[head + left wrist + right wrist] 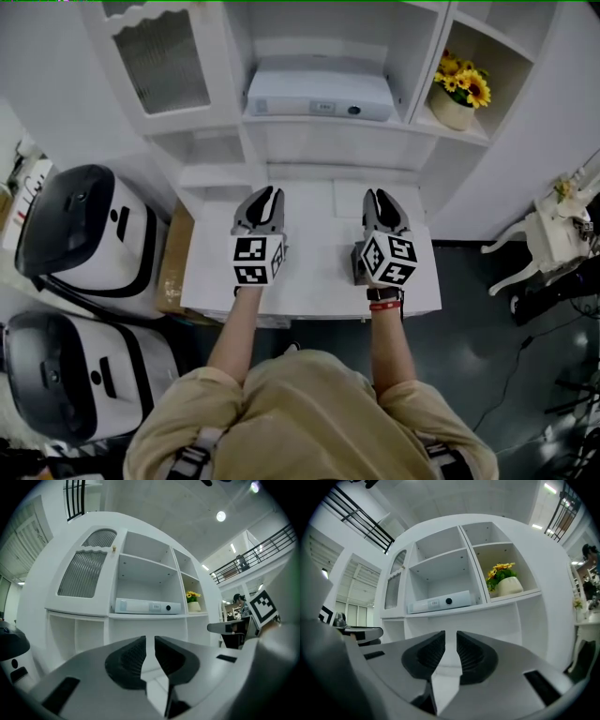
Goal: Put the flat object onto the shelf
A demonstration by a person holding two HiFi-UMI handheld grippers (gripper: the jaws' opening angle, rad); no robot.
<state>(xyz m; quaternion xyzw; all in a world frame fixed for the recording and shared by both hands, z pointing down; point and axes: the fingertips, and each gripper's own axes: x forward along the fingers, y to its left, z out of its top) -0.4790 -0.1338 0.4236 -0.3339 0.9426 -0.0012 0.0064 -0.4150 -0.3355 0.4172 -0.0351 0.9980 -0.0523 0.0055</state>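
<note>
The flat white device (319, 96) lies on the middle shelf (328, 127) of the white cabinet; it also shows in the left gripper view (147, 606) and the right gripper view (440, 603). My left gripper (270, 195) (150, 641) hovers over the white table (319, 253), pointing level at the cabinet. Its jaws are drawn together to a thin slit with nothing between them. My right gripper (378, 195) (450, 637) is beside it at the same height, also closed to a slit and empty. Both stand well short of the device.
A pot of yellow flowers (457, 94) (506, 581) sits in the cabinet's right compartment. Two white-and-black appliances (80, 230) (75, 366) and a cardboard box (173, 262) stand on the floor at the left. White furniture (553, 234) is at the right.
</note>
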